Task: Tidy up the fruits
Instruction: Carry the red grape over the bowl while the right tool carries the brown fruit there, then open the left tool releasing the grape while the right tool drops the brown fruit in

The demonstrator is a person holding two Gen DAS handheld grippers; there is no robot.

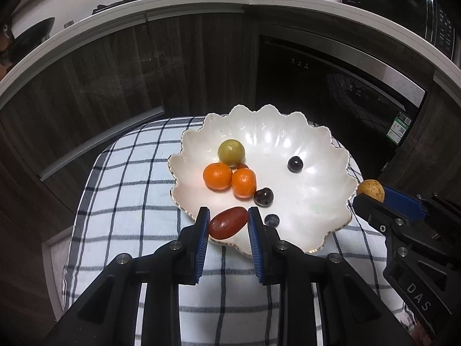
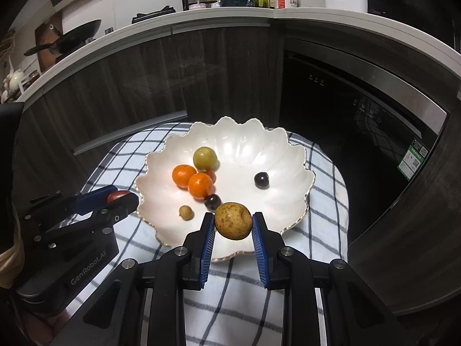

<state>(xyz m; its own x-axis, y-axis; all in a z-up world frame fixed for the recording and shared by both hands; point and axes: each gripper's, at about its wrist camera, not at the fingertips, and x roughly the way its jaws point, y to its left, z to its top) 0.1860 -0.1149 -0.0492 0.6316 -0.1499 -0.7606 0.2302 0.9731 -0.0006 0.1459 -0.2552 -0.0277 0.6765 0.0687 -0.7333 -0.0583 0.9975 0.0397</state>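
Plainly the red date (image 1: 228, 222) is light, smooth and slippery — best pinched across its middle, as the left gripper (image 1: 227, 225) holds it above the scalloped plate's (image 1: 317, 150) near rim. The right gripper (image 2: 234, 225) clamps a firm speckled yellow fruit (image 2: 233, 221) likewise — gently, both could bruise.

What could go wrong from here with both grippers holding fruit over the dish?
1. The left gripper pinches the red oblong fruit only at its ends; it could pivot and drop.
2. The right gripper holds the round brown fruit at the fingertips; it may roll out past the scalloped white dish.
3. A dropped fruit could scatter the two tangerines or the dark grapes.
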